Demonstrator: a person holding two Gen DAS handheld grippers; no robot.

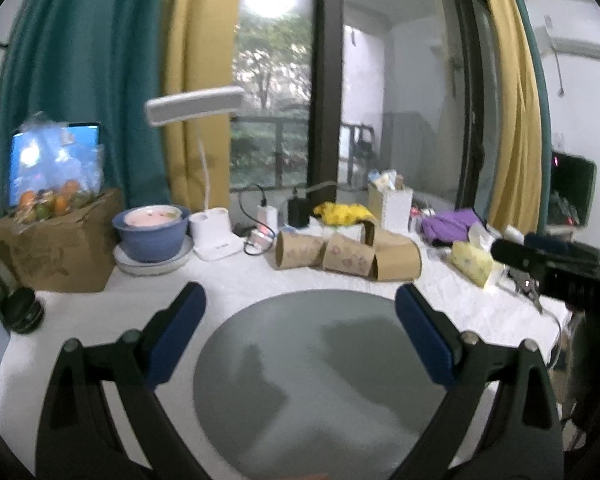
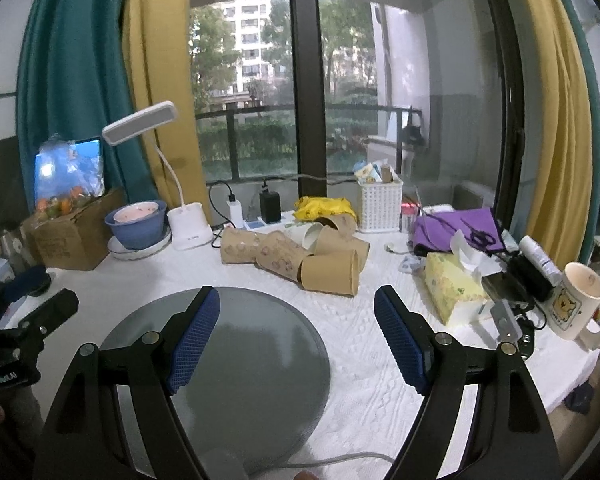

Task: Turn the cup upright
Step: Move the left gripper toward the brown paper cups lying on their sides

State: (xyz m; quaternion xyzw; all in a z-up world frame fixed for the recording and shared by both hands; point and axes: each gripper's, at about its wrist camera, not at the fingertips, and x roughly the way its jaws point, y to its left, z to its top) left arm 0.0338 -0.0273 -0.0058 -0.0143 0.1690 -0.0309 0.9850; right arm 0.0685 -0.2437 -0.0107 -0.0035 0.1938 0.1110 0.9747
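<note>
The left gripper (image 1: pixel 300 312) and right gripper (image 2: pixel 297 314) each had black angular arms with round silver screws and ribbed blue finger pads (image 2: pixel 194 344). One black body bore white "GenRobot.AI" lettering (image 2: pixel 0 379).

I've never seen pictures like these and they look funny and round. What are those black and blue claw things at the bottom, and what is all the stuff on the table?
Those claws are two grabbing tools, and a person holds one in each hand. Each tool carries a small camera that looks out between its two blue fingers, and its wide lens bends the picture round.

One picture comes from the left gripper, the other from the right gripper. Both are open and hold nothing.

Below them lies a round grey mat on a white tablecloth. Behind it is a pile of brown paper cups lying on their sides. Around them are a blue bowl, a white desk lamp, a yellow tissue pack and a bear mug.
</note>
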